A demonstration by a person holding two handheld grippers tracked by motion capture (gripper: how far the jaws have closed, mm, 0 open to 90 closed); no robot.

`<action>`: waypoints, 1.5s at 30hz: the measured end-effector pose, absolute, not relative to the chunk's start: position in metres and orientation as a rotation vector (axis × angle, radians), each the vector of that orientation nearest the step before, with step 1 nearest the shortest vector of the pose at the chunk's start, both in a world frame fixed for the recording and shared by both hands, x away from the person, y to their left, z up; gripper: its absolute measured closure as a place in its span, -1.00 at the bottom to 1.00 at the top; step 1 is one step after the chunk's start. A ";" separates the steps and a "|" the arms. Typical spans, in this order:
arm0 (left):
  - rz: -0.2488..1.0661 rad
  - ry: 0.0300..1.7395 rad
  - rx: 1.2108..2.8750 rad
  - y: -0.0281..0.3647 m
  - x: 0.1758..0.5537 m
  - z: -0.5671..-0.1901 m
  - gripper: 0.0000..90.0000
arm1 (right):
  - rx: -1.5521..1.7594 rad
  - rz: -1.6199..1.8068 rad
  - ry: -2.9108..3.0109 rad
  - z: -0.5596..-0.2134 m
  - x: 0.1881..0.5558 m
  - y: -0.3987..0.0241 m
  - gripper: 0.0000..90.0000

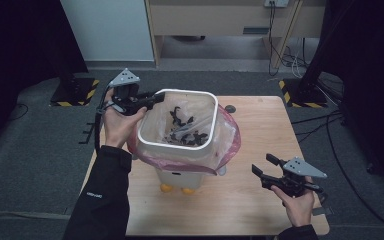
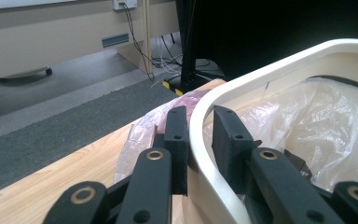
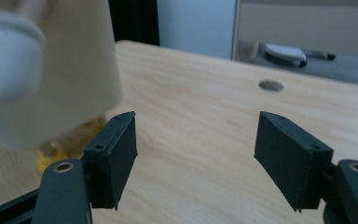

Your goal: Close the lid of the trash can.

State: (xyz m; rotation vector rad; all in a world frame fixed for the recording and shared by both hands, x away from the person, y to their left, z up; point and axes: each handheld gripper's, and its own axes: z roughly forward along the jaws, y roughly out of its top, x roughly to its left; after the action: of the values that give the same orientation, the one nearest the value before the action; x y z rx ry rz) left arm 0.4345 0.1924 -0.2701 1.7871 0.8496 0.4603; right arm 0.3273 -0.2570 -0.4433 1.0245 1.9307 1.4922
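A white bin (image 1: 180,172) stands on the wooden table (image 1: 260,130) on yellow feet (image 1: 166,188). A thin plastic bag (image 1: 227,145), pinkish outside, lines it and spills over its sides. Dark scraps (image 1: 187,132) lie at the bottom. My left gripper (image 1: 155,98) is at the bin's far left corner. In the left gripper view its jaws straddle the rim (image 2: 270,74), one outside and one inside, with the left gripper (image 2: 200,135) shut on it. My right gripper (image 1: 262,163) hovers near the table's front right, open with nothing between its fingers. In its own view the right gripper (image 3: 196,149) faces the bin's wall (image 3: 74,56).
A small dark disc (image 1: 230,108) lies on the table behind the bin. Two stands with yellow-and-black striped bases (image 1: 75,92) sit on the grey floor at the table's far corners. Cables (image 1: 330,125) trail on the right. Bare tabletop lies around my right gripper.
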 end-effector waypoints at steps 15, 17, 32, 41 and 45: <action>0.392 0.873 1.598 0.207 0.430 -0.290 0.27 | 0.904 1.679 1.763 -0.377 0.323 -0.240 -0.25; 0.382 0.876 1.573 0.206 0.429 -0.291 0.38 | 0.884 1.700 1.755 -0.369 0.322 -0.237 -0.24; 0.468 0.881 1.664 0.198 0.423 -0.271 0.62 | 0.686 1.789 1.783 -0.319 0.317 -0.193 -0.20; 0.468 0.869 1.712 0.191 0.424 -0.263 0.61 | 0.585 1.870 1.807 -0.299 0.315 -0.171 -0.12; 0.472 0.871 1.721 0.191 0.424 -0.262 0.61 | 0.557 1.877 1.836 -0.294 0.316 -0.158 -0.12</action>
State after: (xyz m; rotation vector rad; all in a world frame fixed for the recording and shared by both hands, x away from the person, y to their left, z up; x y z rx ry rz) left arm 0.4242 0.1914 -0.2625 1.7210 0.8708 0.4718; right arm 0.3164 -0.1585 -0.2936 0.5574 1.8356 1.8771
